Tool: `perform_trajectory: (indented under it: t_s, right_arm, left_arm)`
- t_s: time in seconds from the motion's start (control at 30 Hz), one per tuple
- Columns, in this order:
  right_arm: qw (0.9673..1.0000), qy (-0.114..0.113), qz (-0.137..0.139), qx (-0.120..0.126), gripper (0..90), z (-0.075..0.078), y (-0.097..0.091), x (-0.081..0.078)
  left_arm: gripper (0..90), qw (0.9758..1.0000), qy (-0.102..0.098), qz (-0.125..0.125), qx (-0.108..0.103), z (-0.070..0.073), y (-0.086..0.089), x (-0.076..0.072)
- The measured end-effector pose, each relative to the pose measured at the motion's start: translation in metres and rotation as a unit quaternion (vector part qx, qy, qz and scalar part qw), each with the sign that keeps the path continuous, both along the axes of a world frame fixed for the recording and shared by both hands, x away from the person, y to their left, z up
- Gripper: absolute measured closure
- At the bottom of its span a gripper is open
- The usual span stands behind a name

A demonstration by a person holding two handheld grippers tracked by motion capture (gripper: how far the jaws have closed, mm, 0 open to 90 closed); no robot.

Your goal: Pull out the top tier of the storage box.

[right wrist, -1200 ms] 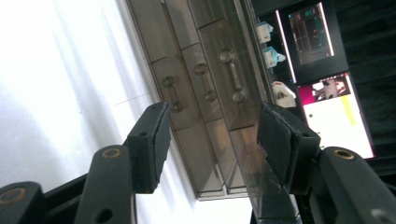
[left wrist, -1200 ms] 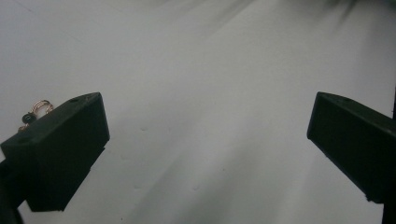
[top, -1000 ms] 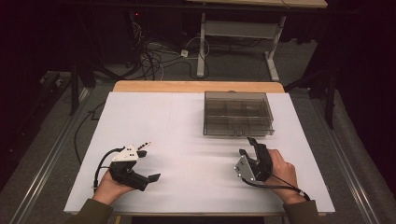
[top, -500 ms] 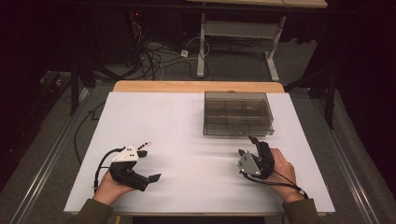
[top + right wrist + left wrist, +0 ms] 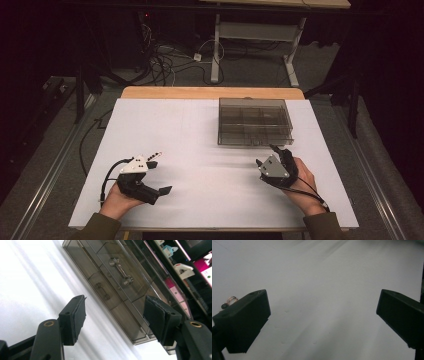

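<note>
A smoky clear plastic drawer box (image 5: 255, 121) lies on the white table top (image 5: 200, 145), right of the middle toward the back. My right gripper (image 5: 266, 155) rests just in front of the box's near edge and points at it. In the right gripper view the right gripper (image 5: 115, 299) frames the box (image 5: 117, 277) and its metal handle (image 5: 121, 271). Its jaws have just been opening, with nothing between them. My left gripper (image 5: 161, 174) sits at the front left, wide open over bare table (image 5: 323, 293).
A wooden strip (image 5: 210, 92) edges the table's far side. Cables (image 5: 165, 62) and a white table frame (image 5: 250, 35) stand on the floor beyond. Metal rails (image 5: 50, 165) run along both sides of the table.
The right gripper's jaws stand a little wider apart, and the hand has edged slightly toward the box. The left hand has stayed put.
</note>
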State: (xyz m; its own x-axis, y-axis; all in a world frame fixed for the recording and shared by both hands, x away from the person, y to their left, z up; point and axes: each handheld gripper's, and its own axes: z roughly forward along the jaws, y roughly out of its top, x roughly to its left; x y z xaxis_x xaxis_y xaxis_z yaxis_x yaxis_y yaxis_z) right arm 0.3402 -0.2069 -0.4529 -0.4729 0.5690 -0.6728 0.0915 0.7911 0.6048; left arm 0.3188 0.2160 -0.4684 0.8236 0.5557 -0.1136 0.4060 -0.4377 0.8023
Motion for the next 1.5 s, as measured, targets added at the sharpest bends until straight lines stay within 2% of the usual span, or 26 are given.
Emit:
perform_trajectory:
  t_s: [0.27,0.47,0.7,0.93,1.07,1.17,1.27,1.43,1.5]
  right_arm:
    - [0.9990,0.026,0.000,0.037,35.0,0.003,-0.002,0.002]
    - [0.9954,0.051,0.002,0.081,34.9,0.007,-0.006,0.005]
    - [0.9907,0.082,0.008,0.108,34.8,0.009,-0.009,0.007]
    - [0.9822,0.115,0.012,0.148,34.6,0.010,-0.013,0.010]
    - [0.9796,0.123,0.011,0.159,34.6,0.011,-0.016,0.011]
    - [0.9765,0.132,0.013,0.170,34.6,0.012,-0.017,0.012]
    - [0.9726,0.141,0.016,0.184,34.6,0.013,-0.019,0.013]
    - [0.9637,0.159,0.015,0.214,34.6,0.016,-0.023,0.015]
    - [0.9613,0.164,0.016,0.220,34.6,0.016,-0.025,0.016]
  left_arm:
    - [0.0,1.0000,0.000,-0.001,0.000,0.000,0.000,-0.001]
    - [0.0,1.0000,0.000,-0.001,-0.001,0.000,0.000,0.000]
    - [0.0,1.0000,-0.001,-0.001,-0.001,0.000,0.000,-0.001]
    - [0.0,1.0000,-0.001,-0.001,-0.001,0.000,0.000,-0.001]
    - [0.0,1.0000,0.000,-0.001,-0.001,0.000,0.000,-0.001]
    - [0.0,1.0000,0.000,-0.001,-0.002,0.000,0.000,0.000]
    - [0.0,1.0000,0.000,-0.001,-0.001,0.000,0.000,0.000]
    - [0.0,1.0000,-0.001,-0.001,-0.002,0.001,0.001,0.000]
    - [0.0,1.0000,-0.001,0.000,-0.001,0.001,0.001,0.000]
